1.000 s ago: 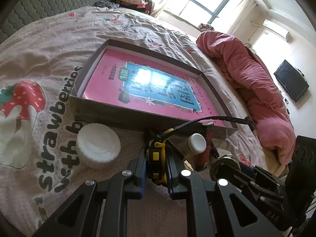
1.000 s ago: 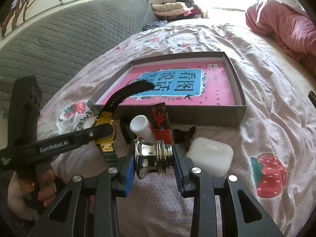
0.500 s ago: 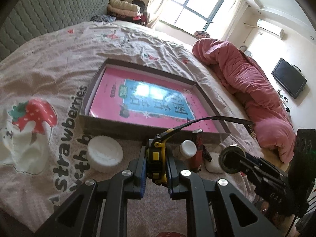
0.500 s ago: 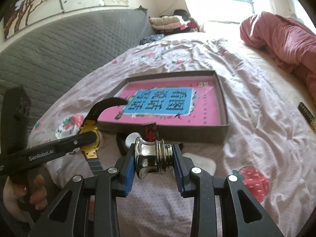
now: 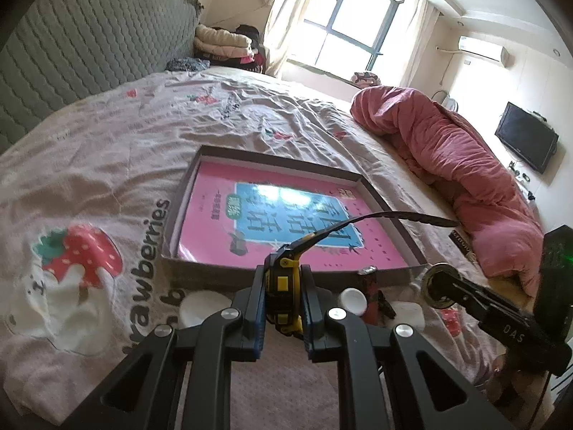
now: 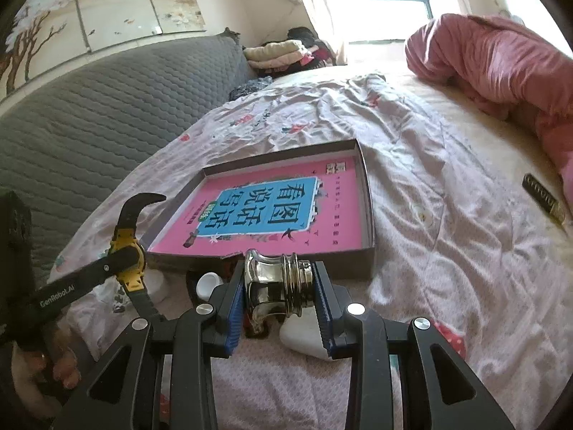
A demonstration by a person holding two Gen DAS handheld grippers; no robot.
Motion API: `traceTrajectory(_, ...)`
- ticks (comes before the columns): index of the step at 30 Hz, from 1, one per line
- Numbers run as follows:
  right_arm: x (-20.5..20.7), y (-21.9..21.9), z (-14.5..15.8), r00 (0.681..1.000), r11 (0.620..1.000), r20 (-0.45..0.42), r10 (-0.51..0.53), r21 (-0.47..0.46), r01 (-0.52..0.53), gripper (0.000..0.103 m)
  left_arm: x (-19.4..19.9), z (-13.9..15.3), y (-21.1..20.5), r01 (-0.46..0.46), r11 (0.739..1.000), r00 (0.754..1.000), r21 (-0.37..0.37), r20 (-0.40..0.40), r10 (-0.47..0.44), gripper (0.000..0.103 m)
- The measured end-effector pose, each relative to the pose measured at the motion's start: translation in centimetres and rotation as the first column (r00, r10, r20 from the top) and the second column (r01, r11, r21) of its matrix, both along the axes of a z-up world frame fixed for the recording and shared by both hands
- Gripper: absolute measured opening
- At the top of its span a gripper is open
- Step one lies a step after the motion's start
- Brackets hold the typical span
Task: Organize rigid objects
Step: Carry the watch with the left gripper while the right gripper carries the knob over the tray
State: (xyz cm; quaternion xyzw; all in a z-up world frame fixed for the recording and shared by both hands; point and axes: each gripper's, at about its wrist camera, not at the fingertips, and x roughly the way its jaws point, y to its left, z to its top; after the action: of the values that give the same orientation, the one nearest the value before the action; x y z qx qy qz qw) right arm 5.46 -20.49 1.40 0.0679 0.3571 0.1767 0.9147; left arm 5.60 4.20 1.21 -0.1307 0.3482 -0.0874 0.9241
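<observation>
left tool (image 5: 283, 304) grips watch (image 5: 283, 286); right tool (image 6: 279, 297) grips metal knob (image 6: 277, 283).

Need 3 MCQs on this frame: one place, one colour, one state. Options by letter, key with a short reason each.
1. Where is the open box?
A. on the bedspread
B. on the floor
C. on the TV

2. The watch case is mainly:
A. red
B. yellow
C. white

3. The right gripper is:
A. open, holding nothing
B. shut on a book
C. shut on the shiny metal piece

1 A: the box lies flat on the strawberry-print bedspread.
2 B: yellow case with a black strap, clamped in the left gripper.
3 C: both blue pads press the metal piece's ends.
</observation>
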Motion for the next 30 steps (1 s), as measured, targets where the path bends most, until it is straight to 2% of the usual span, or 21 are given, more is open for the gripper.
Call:
traceTrajectory(8,1.4,0.7,0.2,0.999,0.999,0.041,0.010,-0.046,-0.008,0.035,0.3,1.0,-0.4,-0.015,0.998,0.998,0.056,0.063,0.011,0.016)
traceTrajectory(21,3.9,0.5,-0.2,0.999,0.998,0.053,0.001,-0.060,0.003,0.035,3.3,0.9,1.0,-0.110,0.993,0.993,0.044,0.049,0.108,0.016)
traceTrajectory(30,5.5,0.0,-0.9,0.999,0.997,0.026,-0.026,-0.076,0.027,0.035,5.4,0.1,2.0,-0.176,0.984,0.984,0.035,0.033,0.174,0.016)
